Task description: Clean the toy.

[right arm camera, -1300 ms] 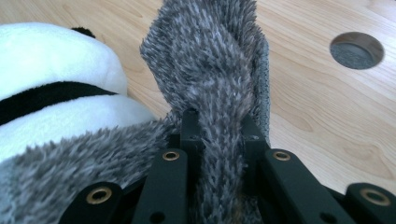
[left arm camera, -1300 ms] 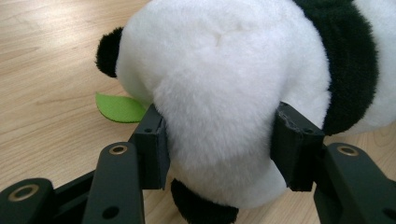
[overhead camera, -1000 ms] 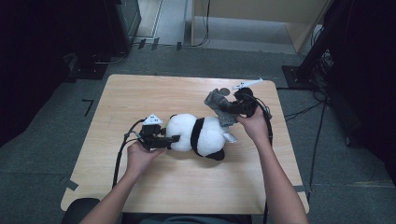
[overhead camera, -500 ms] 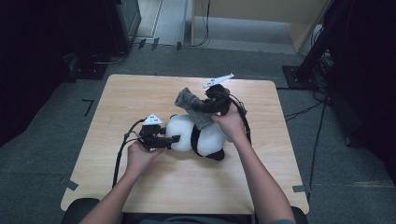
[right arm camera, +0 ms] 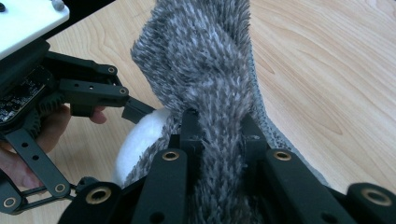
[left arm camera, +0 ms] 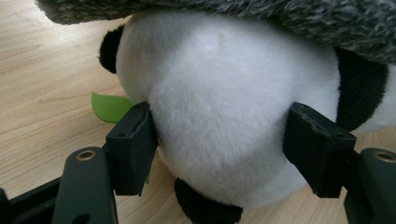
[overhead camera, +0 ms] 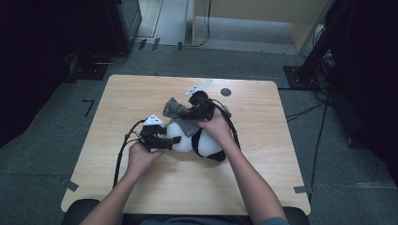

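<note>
Right gripper (overhead camera: 187, 114): clamped on grey knit cloth (overhead camera: 180, 117), now carried over panda plush (overhead camera: 199, 140) mid-table | Left gripper (overhead camera: 174, 140): jaws just opening, straddling panda's head, pads apparently off it | Implication: draping begins, likely.

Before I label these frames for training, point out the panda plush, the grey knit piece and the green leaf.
panda plush (left arm camera: 224, 116), left gripper view, on its white belly.
grey knit piece (right arm camera: 210, 60), right gripper view, on the fuzzy fabric above the tool's jaws.
green leaf (left arm camera: 109, 106), left gripper view, on its flat face.
</note>
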Demonstrator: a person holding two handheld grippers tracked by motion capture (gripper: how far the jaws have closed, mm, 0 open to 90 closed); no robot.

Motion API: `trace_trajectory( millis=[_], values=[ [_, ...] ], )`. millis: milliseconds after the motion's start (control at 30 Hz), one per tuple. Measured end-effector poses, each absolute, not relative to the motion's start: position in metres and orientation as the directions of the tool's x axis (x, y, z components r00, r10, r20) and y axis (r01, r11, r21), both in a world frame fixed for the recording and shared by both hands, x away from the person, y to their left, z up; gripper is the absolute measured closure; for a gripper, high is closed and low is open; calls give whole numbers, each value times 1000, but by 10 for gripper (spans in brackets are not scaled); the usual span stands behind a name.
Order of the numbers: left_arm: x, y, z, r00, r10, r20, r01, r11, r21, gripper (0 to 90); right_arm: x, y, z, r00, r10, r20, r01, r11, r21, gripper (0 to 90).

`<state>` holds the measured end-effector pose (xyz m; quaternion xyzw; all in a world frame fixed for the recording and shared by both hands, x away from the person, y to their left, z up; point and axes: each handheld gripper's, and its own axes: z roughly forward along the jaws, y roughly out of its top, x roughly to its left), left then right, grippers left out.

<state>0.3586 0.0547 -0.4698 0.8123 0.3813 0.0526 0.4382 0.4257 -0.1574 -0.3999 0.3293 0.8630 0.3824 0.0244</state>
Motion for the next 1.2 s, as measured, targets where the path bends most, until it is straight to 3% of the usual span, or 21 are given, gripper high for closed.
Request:
trace_trajectory(
  millis=[1200],
  values=[
    [358,57,-472,727,639,-251,540,-306,784,274,405,-279,-394,-648,733,207,618,346,706,770]
  ],
)
